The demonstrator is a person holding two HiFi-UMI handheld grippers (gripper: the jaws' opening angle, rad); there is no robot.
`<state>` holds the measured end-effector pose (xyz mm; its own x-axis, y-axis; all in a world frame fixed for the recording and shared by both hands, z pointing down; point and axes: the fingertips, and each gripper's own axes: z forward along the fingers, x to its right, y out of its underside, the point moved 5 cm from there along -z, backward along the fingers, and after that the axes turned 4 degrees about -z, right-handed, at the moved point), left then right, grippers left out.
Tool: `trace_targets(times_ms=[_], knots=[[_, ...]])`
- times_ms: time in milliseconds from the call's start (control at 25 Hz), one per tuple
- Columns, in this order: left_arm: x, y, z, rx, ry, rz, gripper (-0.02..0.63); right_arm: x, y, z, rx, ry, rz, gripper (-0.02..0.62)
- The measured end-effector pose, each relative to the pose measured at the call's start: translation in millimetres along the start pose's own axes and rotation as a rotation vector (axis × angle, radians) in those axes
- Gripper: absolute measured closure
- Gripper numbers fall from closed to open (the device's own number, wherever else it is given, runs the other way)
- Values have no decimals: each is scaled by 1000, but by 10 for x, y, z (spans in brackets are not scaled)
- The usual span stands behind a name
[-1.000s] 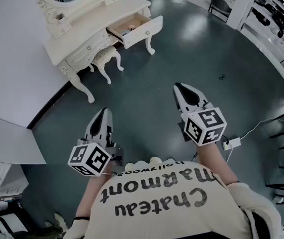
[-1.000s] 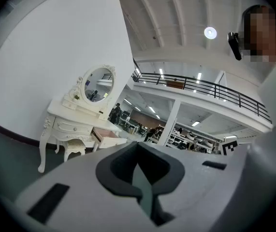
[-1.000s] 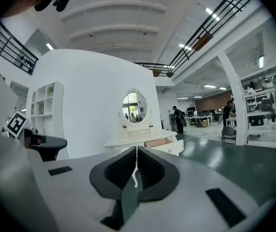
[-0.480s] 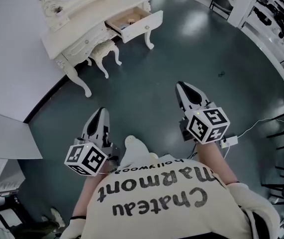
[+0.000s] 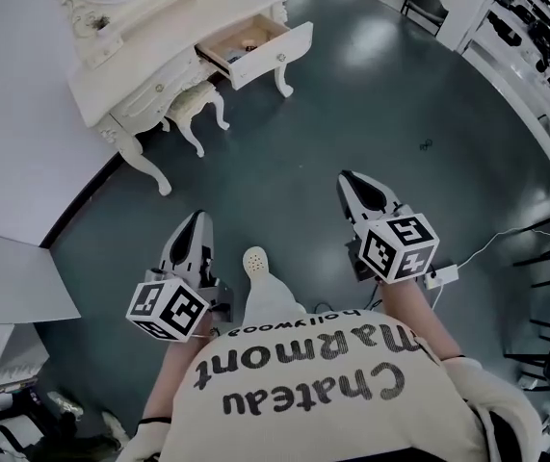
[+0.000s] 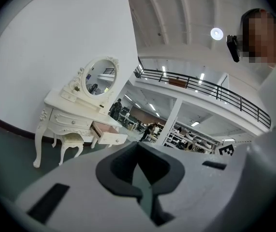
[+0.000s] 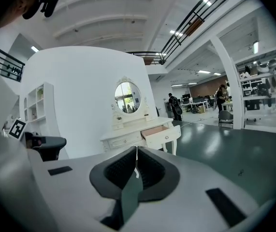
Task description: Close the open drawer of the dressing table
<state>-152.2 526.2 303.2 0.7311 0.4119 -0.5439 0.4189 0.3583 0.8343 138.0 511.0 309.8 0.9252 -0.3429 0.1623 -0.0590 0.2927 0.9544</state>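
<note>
Head view, white dressing table [image 5: 164,54], drawer [image 5: 273,56] pulled open

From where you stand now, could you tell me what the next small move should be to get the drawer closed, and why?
Probably step closer to the dressing table, aiming the right gripper at the drawer front. The drawer stands pulled out, open floor separates it from that gripper and the left gripper, and both are shut and empty, ready to push.
</note>
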Motion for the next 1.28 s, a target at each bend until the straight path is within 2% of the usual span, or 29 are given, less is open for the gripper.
trace_targets(times_ms=[400, 880, 1280], knots=[[-334, -390, 601, 11, 31, -13, 598, 252, -202, 583, -3, 60, 86, 563], [-941, -1031, 1218, 4, 34, -3, 598, 237, -608, 1491, 25, 63, 146, 563], [-1391, -1343, 1673, -19, 73, -2, 598, 214, -723, 2116, 38, 89, 177, 563]])
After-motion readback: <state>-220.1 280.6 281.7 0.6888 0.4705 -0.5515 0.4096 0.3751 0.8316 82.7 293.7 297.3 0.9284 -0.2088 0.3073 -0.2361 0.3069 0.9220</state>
